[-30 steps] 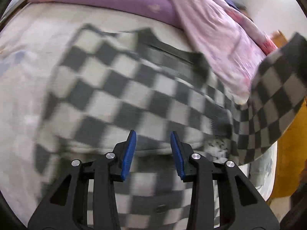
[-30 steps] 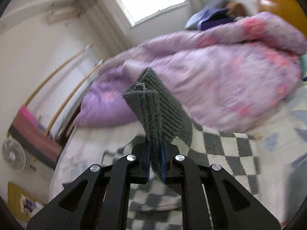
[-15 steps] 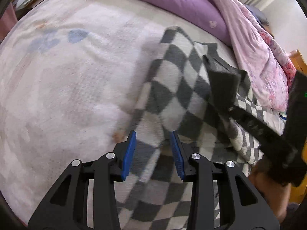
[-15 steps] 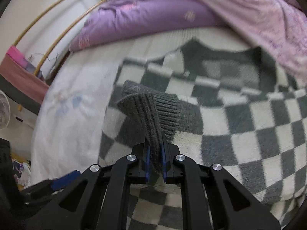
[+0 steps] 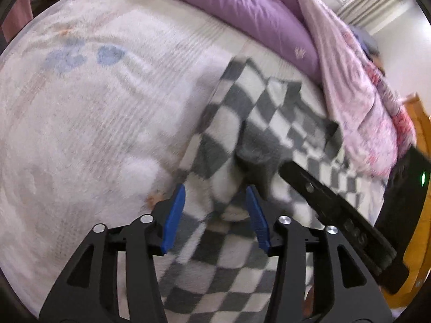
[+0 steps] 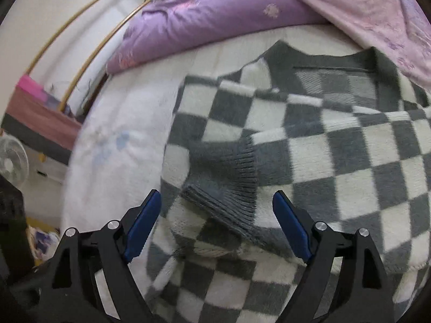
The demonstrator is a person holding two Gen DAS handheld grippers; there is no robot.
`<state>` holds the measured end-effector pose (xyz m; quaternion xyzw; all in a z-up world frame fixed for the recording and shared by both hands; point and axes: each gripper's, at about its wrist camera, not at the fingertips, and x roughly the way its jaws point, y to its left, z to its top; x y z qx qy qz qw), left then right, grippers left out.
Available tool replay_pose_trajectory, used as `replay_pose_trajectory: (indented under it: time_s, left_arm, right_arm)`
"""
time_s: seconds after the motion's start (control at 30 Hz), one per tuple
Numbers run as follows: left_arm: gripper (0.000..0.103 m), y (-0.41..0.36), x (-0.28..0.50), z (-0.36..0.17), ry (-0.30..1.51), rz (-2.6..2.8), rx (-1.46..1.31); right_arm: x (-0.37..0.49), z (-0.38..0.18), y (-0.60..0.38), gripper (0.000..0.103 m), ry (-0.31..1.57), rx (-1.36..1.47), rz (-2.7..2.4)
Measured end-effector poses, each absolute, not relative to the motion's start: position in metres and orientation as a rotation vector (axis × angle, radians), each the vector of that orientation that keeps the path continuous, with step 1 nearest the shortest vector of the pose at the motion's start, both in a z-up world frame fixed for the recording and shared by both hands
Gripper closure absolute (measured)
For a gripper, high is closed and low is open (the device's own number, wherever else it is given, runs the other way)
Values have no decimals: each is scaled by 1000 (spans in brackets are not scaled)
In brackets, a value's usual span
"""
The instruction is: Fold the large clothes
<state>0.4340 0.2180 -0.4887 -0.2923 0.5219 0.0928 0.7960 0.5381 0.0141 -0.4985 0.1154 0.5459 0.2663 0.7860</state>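
You have one checkered fleecy sweater [image 6: 309,145] on the white bed [image 5: 94,107]. Your left gripper [image 5: 216,215] is opening, jaws about half apart with a sweater fold between them, not pressed. Your right gripper [image 6: 216,226] is opening wide, holding nothing; the ribbed grey cuff [image 6: 229,188] lies loose between its jaws.

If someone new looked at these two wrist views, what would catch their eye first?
The grey-and-white checkered sweater spread over the pale bed, its ribbed grey cuff folded onto its body. The right gripper hovers just over that cuff, jaws opening and clear of it. Behind, a purple quilt is bunched along the far side of the bed.
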Motion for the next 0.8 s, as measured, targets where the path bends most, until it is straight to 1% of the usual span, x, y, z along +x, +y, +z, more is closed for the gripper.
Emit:
replay_pose_trajectory:
  time_s: [0.1,0.13,0.17,0.2,0.23,0.27,0.3,0.33,0.4,0.43,0.5,0.53,0.57,0.6,0.67,0.8]
  left_arm:
    - [52,203,450,-484,1123,168,-626]
    - [52,193,459,-483,1126,147,-612]
    - [52,184,464,-482,1124,130,-602]
    - [52,175,470,-481,1122,109,-593]
    - [52,162,478,-481,1119,74,-585]
    - [52,149,486,-483,1122,37,-584]
    - [52,142,490,-485,1128,15,-586]
    - [52,129,498,-494,1146,-14,-593]
    - [52,115,508,-521,1216,9,-578]
    - [52,113,511,-531,1248,35,-569]
    - [53,115,511,-553,1303,98,-561]
    - [59,120,509,-560,1316,128,-563]
    - [61,123,507,-563,1309,137,-579]
    - [61,127,504,-564,1293,142,-609]
    - [61,129,502,-563,1283,159,-621]
    - [61,134,495,-565,1265,135,-632]
  right_arm:
    - [545,-494,-30,21,1169,325,527]
    - [547,-493,-44,23,1164,334,507]
    - [550,-493,-63,27,1160,334,477]
    - [552,-494,-81,32,1158,333,445]
    - [555,-497,-107,46,1163,336,402]
    - [556,-500,-131,57,1173,331,348]
    - [557,-504,-157,62,1178,320,267]
    - [556,-510,-175,70,1183,319,212]
    - [555,-523,-215,80,1211,357,132]
    - [554,-530,-233,88,1227,371,90]
    - [552,-547,-252,90,1281,382,75]
    - [550,-560,-260,95,1310,408,67]
    - [549,-569,-263,96,1340,426,68]
    - [548,-582,-265,97,1375,457,74]
    - [546,-591,-265,102,1378,482,68]
    - [554,-595,-266,103,1418,503,74]
